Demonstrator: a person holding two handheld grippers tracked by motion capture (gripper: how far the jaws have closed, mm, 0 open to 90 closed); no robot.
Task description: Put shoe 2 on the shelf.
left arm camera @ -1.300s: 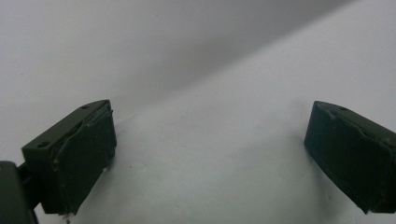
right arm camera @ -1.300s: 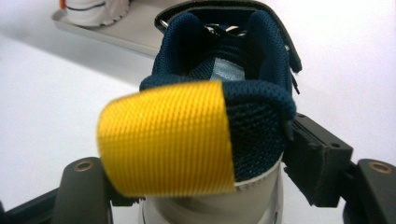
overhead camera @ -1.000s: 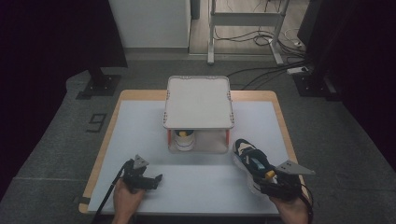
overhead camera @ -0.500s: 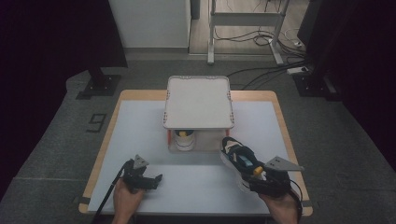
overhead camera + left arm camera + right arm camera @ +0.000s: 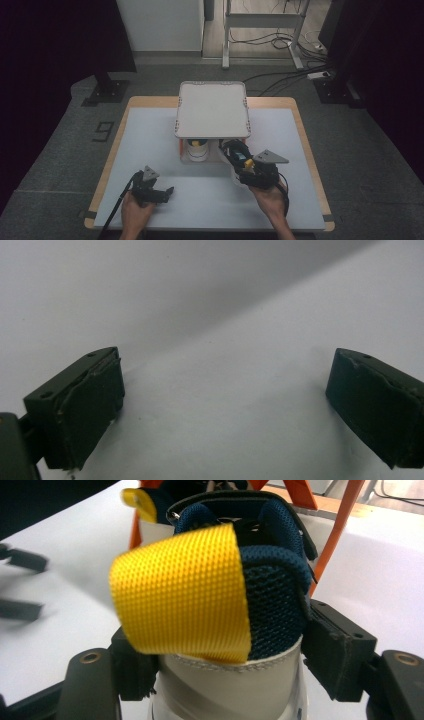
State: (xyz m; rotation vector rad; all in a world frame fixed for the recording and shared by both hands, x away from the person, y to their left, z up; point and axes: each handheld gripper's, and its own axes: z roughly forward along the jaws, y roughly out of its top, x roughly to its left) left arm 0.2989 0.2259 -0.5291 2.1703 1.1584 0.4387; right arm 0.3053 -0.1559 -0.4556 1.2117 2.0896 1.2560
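A small rack with a white top (image 5: 212,107) and orange legs (image 5: 345,525) stands mid-table. One white shoe (image 5: 196,148) with yellow and blue trim sits under its left half. My right gripper (image 5: 246,167) is shut on the heel of a second shoe (image 5: 235,151), whose toe reaches under the rack's right half. In the right gripper view that shoe (image 5: 270,590) shows navy mesh, a white heel and a yellow pull tab (image 5: 185,595) between the jaws. My left gripper (image 5: 167,192) lies on the mat at the front left, open with nothing between its pads (image 5: 85,405).
A white mat (image 5: 150,145) covers a wooden table (image 5: 312,165) with its edge showing all round. The floor beyond holds stand bases (image 5: 105,92), a metal frame (image 5: 260,30) and cables (image 5: 280,80). Bare mat lies on both sides of the rack.
My right gripper has carried the shoe away from the front right, forward and leftward, so its toe now reaches under the rack. The left gripper has stayed put.
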